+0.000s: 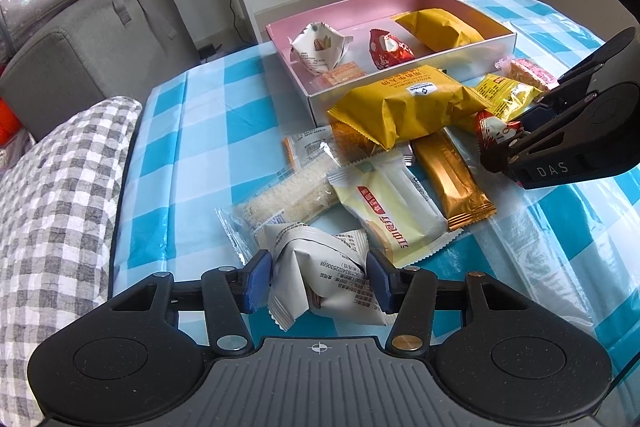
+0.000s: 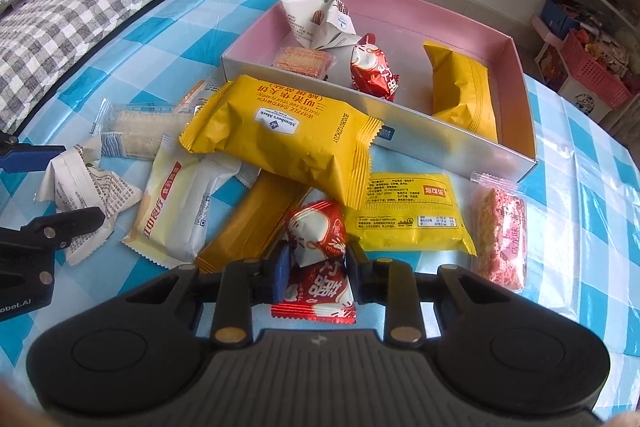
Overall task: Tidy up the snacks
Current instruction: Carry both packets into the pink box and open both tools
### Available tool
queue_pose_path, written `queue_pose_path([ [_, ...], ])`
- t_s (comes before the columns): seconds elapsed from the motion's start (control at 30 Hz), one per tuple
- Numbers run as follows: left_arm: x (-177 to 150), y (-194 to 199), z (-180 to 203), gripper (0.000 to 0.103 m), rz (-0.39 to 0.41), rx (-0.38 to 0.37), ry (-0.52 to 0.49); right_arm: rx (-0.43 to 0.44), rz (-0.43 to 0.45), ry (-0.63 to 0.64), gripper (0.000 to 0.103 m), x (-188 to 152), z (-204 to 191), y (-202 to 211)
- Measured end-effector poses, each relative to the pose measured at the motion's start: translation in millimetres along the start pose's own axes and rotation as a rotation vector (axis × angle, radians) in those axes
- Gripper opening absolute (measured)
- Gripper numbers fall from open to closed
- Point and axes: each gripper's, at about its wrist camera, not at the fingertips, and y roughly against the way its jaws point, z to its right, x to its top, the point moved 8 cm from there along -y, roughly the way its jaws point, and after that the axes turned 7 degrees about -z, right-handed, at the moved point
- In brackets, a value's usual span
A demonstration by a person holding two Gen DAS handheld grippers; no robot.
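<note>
The left tool (image 1: 318, 281) was clamped on a crumpled white packet (image 1: 320, 267) printed with small black text and a code ending in 0608. The right tool (image 2: 316, 263) gripped a red-and-white candy packet (image 2: 316, 251) bearing large Chinese characters. Between them on the blue-checked counter (image 1: 192, 147) lay a loose pile: a big yellow pack (image 2: 280, 139) reading "Member's Mark WAFFLE SANDWICH", a smaller yellow pack (image 2: 408, 215) face down, a gold bar (image 1: 454, 183), a cream packet (image 2: 176, 211) and a pink rice crisp (image 2: 500, 239). The pink-lined box (image 2: 400, 5) just behind held five snacks. "DAS" showed on the right tool's body.
</note>
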Motion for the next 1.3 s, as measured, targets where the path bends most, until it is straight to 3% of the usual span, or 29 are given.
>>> queue_pose_path([
  [0.7,35,35,-12,0.05,0.105,-0.037,0.084,0.05,0.13,-0.116,0.026,19,33,48],
  [0.93,67,37,-12,0.05,0.168,-0.035,0.131,0.055,0.177,-0.198,0.026,34,54,54],
  [1.07,90,27,-13,0.05,0.164,-0.056,0.19,0.082,0.197,-0.258,0.026,45,63,50],
  [1.3,132,4,-6,0.05,0.186,-0.053,0.157,0.102,0.226,-0.365,0.026,68,83,39],
])
